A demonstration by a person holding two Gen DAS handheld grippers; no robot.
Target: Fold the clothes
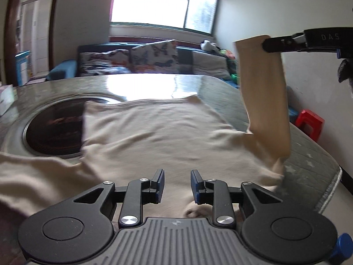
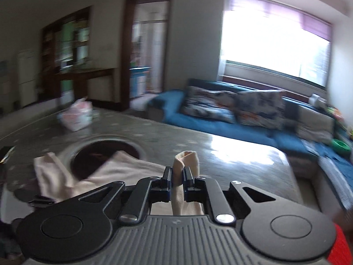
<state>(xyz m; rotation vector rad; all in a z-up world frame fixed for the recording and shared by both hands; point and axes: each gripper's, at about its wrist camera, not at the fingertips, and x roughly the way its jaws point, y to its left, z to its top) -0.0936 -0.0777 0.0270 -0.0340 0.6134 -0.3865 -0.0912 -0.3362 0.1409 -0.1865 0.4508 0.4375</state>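
Soft beige knit sleeve [image 1: 263, 84], pinched

The beige garment [image 1: 154, 132] is soft, matt, lightly creased knit cloth lying on a glossy, stone-patterned surface [image 1: 136, 81] with a dark shiny round inset [image 1: 55, 128] at nine o'clock; both hand-held grippers look matt black plastic with bright metal rivets.

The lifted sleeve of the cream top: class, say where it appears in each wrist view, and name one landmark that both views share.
Left wrist view: the sleeve hangs at upper right, its end pinched by the right gripper.
Right wrist view: the sleeve is at bottom centre, clamped between the jaws, its end poking up above them.
Shared landmark: the dark round inset in the table, partly covered by the top.
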